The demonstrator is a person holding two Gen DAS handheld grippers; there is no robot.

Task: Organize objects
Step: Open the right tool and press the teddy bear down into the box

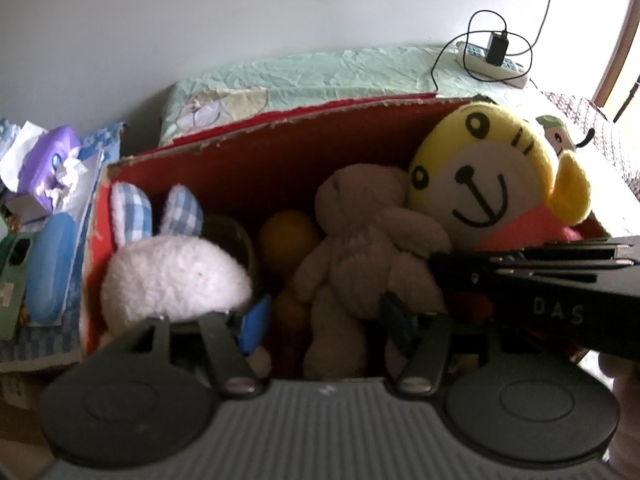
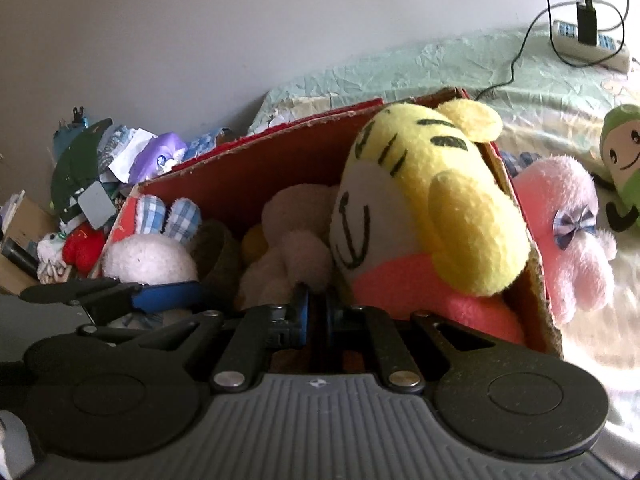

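Note:
A red cardboard box point(image 1: 256, 160) holds a white bunny with blue checked ears point(image 1: 172, 276), a beige teddy bear point(image 1: 360, 240), a yellow tiger plush point(image 1: 488, 172) and an orange ball point(image 1: 288, 236). My left gripper point(image 1: 324, 322) hangs open over the box's near side; the bear's leg lies between its fingers and the left pad is clear of it. My right gripper point(image 2: 316, 306) is shut, its tips against the bear point(image 2: 296, 256) just left of the tiger point(image 2: 432, 200). In the left wrist view its black body point(image 1: 540, 276) comes in from the right.
The box stands on a bed with a pale green sheet point(image 1: 320, 72). A pink plush point(image 2: 564, 232) and a green plush point(image 2: 624, 152) lie right of the box. A power strip with a charger point(image 1: 496, 56) lies behind. Tissues, a blue case point(image 1: 50, 268) and clutter crowd the left.

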